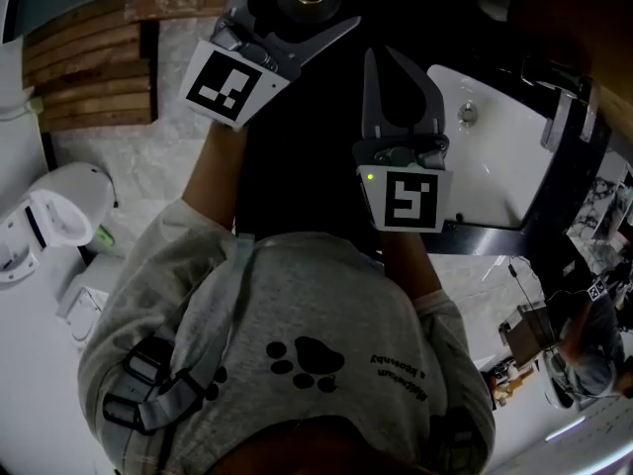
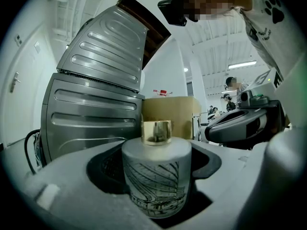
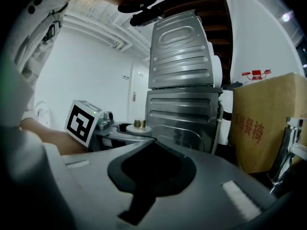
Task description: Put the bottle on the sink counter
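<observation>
Left gripper (image 1: 302, 10) has its jaws spread wide and clamped on the frosted bottle (image 2: 156, 178). The bottle, with its gold cap (image 2: 156, 132), sits snug in the dark hollow between them, held up off to the left of the white sink (image 1: 495, 171). Right gripper (image 3: 152, 146) is pinched shut on nothing, hanging just beside the left one on the sink's side.

Mock bathroom inside a large hall, white toilet (image 1: 61, 216), sink basin (image 1: 490, 161) with faucet (image 1: 557, 119) in a dark bench (image 1: 495, 237), marble-look floor (image 1: 163, 156), strip light (image 2: 242, 64) overhead, people (image 2: 232, 85) beyond
</observation>
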`<state>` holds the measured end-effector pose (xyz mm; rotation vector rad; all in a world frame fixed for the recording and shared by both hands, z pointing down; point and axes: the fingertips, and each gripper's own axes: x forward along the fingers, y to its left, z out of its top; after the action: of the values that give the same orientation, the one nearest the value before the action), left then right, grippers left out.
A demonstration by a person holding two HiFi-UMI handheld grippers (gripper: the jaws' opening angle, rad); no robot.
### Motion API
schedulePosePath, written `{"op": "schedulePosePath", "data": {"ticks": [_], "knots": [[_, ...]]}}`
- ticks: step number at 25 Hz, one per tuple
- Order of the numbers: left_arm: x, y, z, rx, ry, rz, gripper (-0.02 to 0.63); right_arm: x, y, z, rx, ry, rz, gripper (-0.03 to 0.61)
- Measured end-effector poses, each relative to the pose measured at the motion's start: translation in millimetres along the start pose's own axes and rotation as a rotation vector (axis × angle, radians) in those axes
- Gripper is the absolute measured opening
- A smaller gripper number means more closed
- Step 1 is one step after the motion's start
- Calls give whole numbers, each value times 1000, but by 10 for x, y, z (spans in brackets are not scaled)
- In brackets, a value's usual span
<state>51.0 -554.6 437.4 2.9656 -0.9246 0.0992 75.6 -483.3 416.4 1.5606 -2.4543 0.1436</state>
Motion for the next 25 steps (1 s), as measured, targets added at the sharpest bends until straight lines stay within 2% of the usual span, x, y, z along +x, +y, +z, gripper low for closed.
{"op": "schedulePosePath", "data": {"ticks": [9, 15, 25], "knots": [[177, 34, -200, -4, 64, -20, 342, 32, -58, -116, 22, 31, -12, 2], [258, 82, -308, -45, 90, -3, 342, 40, -66, -132, 26, 36, -11, 2], [318, 141, -450, -85, 192, 10, 342, 28, -42, -102, 30, 31, -12, 2]]}}
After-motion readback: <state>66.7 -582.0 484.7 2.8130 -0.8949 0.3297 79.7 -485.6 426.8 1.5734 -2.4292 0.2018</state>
